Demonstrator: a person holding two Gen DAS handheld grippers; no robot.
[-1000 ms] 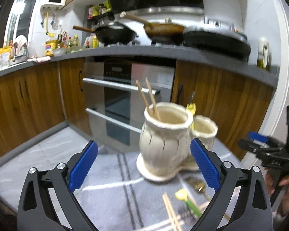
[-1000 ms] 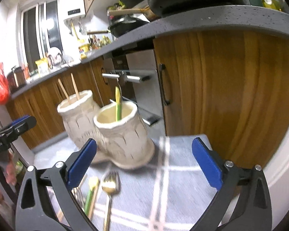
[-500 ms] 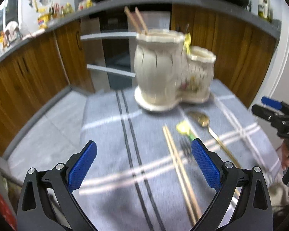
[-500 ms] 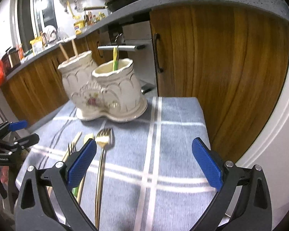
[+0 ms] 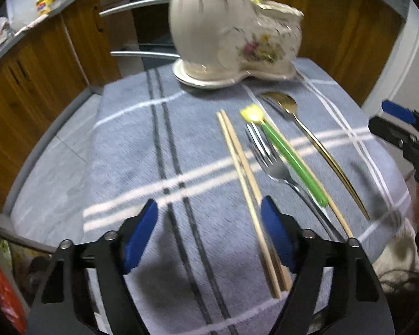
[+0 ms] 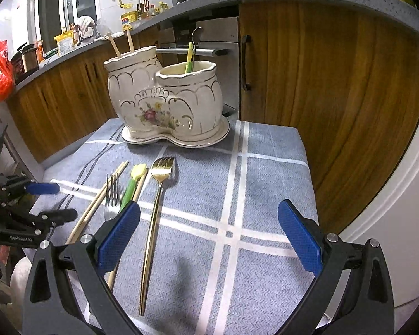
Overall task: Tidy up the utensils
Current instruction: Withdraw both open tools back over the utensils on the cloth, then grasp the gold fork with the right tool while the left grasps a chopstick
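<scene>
Wooden chopsticks (image 5: 247, 184) now near left gripper (image 5: 209, 231) (fingers narrowing, nothing pinched vs. earlier); right gripper (image 6: 209, 240) fingers spread.

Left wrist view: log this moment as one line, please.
left claw: closing, nothing gripped, over chopsticks | right claw: open, empty | holder: holds utensils | cloth: forks, chopsticks

Dim indoor light, strong fisheye bending with dark corners; the left wrist view is motion-blurred.

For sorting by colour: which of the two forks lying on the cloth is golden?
The gold fork, farthest right in the row; the silver fork lies left of the green-handled utensil.
</scene>
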